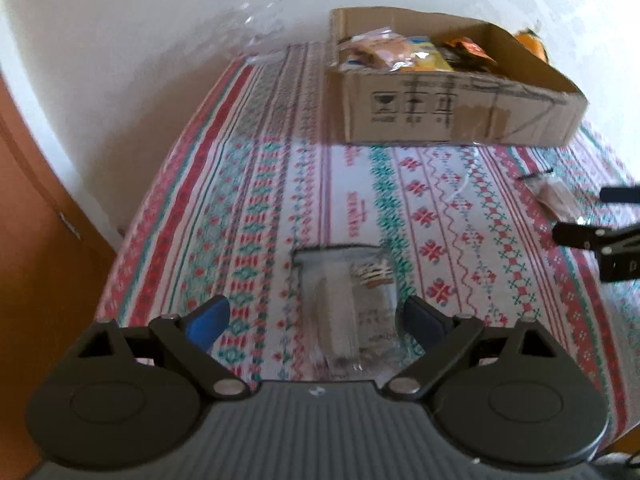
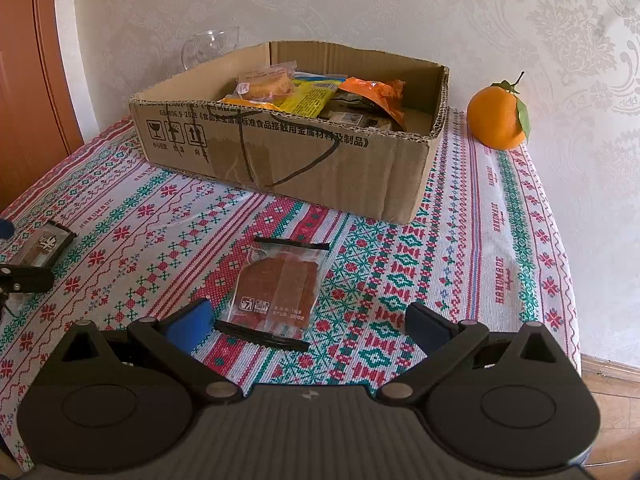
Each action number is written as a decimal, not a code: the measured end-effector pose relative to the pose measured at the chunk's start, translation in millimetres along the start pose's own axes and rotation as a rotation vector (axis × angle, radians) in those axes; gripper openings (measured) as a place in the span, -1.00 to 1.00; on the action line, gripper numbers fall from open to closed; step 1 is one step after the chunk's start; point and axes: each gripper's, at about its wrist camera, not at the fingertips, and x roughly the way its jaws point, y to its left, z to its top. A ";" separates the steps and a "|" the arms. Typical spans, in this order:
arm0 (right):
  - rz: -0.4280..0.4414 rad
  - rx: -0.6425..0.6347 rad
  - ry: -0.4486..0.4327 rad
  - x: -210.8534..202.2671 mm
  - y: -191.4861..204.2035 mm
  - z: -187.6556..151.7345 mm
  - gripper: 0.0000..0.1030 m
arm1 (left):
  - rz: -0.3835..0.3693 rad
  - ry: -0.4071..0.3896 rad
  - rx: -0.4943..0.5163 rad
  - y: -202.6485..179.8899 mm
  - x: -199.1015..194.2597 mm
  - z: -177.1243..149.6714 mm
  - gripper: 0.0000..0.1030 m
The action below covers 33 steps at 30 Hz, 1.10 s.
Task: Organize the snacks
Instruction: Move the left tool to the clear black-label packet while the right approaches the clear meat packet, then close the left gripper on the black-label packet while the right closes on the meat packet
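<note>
A shallow cardboard box [image 2: 304, 160] at the back of the table holds several snack packets [image 2: 304, 94]; it also shows in the left wrist view [image 1: 452, 110]. My left gripper [image 1: 316, 320] is open, its blue pads either side of a clear snack packet [image 1: 348, 300] lying flat on the cloth. My right gripper [image 2: 308, 326] is open just above a clear packet of reddish-brown slices [image 2: 280, 288] on the cloth, which also shows in the left wrist view [image 1: 554, 196]. The left gripper [image 2: 16, 276] and its packet [image 2: 44, 244] show at the right wrist view's left edge.
A patterned tablecloth [image 2: 440, 264] covers the table. An orange with a leaf [image 2: 498, 116] stands right of the box by the wall. A clear glass cup [image 2: 210, 46] stands behind the box. A wooden door [image 1: 28, 240] is at the left. The table's right edge drops to the floor [image 2: 608, 384].
</note>
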 end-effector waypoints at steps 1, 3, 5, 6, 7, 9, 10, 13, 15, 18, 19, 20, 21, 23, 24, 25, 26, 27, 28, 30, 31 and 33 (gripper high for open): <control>0.000 0.000 0.000 0.1 0.0 0.1 1.00 | -0.019 0.004 -0.032 4.8 1.3 -1.0 0.83; 0.000 0.000 0.000 0.0 -0.1 -0.1 1.00 | -0.024 0.008 -0.061 7.9 5.1 -1.4 0.96; -0.001 0.000 0.000 0.0 -0.2 -0.2 1.00 | -0.021 -0.001 -0.056 5.8 7.6 -0.9 0.99; -0.001 0.000 0.000 0.0 -0.1 0.0 1.00 | -0.021 -0.004 -0.054 4.3 8.1 0.0 0.99; -0.001 0.000 0.001 0.3 -0.1 0.4 1.00 | -0.025 -0.006 -0.050 2.7 8.8 1.1 0.99; -0.001 0.001 0.001 0.0 0.0 0.4 1.00 | -0.029 -0.018 -0.045 -0.3 9.5 1.4 0.99; -0.001 0.001 0.001 0.1 0.1 0.5 1.00 | -0.028 -0.025 -0.046 -0.2 9.8 0.8 1.00; -0.003 0.002 -0.003 0.0 0.3 -0.1 1.00 | -0.033 -0.047 -0.040 0.9 9.6 -0.9 1.00; -0.003 0.003 -0.008 -0.2 0.3 -0.8 1.00 | -0.034 -0.049 -0.041 1.6 9.1 -1.2 1.00; -0.003 0.005 -0.014 -0.6 0.4 -1.5 1.00 | -0.030 -0.051 -0.048 2.0 9.0 -1.1 1.00; -0.004 0.005 -0.016 -0.7 0.4 -1.7 1.00 | -0.028 -0.052 -0.052 2.7 9.3 -0.6 1.00; -0.004 0.006 -0.017 -1.1 0.5 -2.1 1.00 | -0.022 -0.053 -0.060 2.9 9.7 -0.2 1.00; -0.005 0.006 -0.018 -1.3 0.5 -2.3 1.00 | -0.015 -0.054 -0.066 3.2 10.3 0.0 1.00; -0.006 0.006 -0.020 -1.4 0.6 -2.4 1.00 | -0.008 -0.054 -0.076 4.0 10.9 0.4 1.00; -0.007 0.007 -0.020 -1.4 0.8 -2.5 1.00 | -0.006 -0.055 -0.076 4.2 11.1 0.5 1.00; -0.006 0.007 -0.020 -1.3 0.7 -2.5 1.00 | -0.007 -0.055 -0.076 4.6 11.2 0.5 1.00; -0.006 0.007 -0.021 -1.2 0.6 -2.5 1.00 | -0.007 -0.055 -0.076 5.0 11.2 0.4 1.00; -0.006 0.007 -0.020 -1.4 0.7 -2.6 1.00 | -0.006 -0.055 -0.078 5.3 11.2 0.5 1.00; -0.006 0.007 -0.020 -1.4 0.7 -2.6 1.00 | -0.004 -0.053 -0.079 5.2 11.3 0.8 1.00; -0.006 0.006 -0.022 -1.7 0.8 -3.0 1.00 | -0.003 -0.051 -0.077 5.0 11.4 1.2 1.00; -0.006 0.006 -0.024 -1.8 0.7 -3.2 1.00 | -0.001 -0.052 -0.077 4.5 11.1 0.8 1.00; -0.007 0.007 -0.027 -1.9 0.9 -3.4 1.00 | 0.001 -0.053 -0.080 3.6 10.5 -0.1 1.00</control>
